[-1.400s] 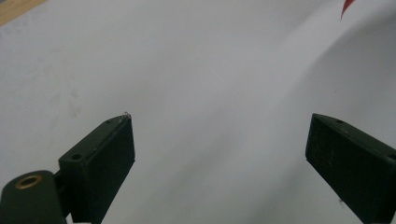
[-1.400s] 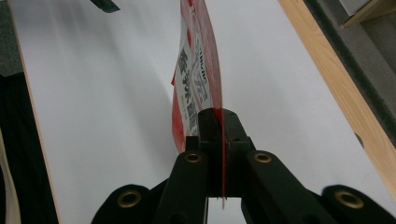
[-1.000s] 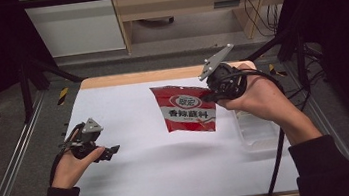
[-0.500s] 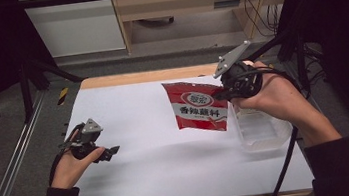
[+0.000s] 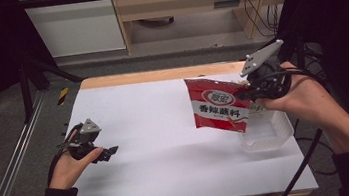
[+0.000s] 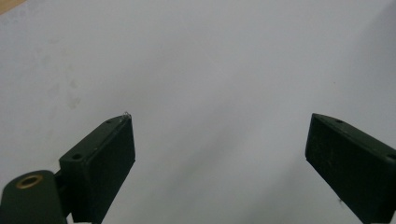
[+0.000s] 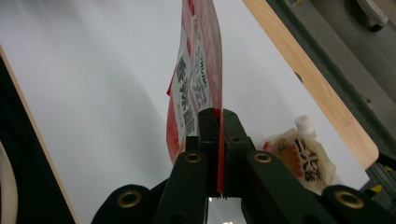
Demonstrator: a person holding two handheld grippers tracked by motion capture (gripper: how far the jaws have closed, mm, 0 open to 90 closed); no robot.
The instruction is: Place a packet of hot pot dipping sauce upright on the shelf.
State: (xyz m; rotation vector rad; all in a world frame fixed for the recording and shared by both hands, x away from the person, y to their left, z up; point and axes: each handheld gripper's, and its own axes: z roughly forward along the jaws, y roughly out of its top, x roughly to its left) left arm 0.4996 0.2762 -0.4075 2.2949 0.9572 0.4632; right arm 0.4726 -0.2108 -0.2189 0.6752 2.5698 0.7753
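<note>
A glossy red foil-like packet [image 5: 218,108] sits pinched between the right gripper's [image 7: 218,122] matt black plastic jaws; below it, a clear plastic tub [image 5: 267,134] (smooth, slightly frosted) on the matt white table [image 5: 170,164].

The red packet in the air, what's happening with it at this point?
The right gripper is clamped on one edge of the red packet, holding it off the white table beside a clear plastic container. A spouted pouch lies near it. The left gripper rests open and empty on the table's left side.
</note>
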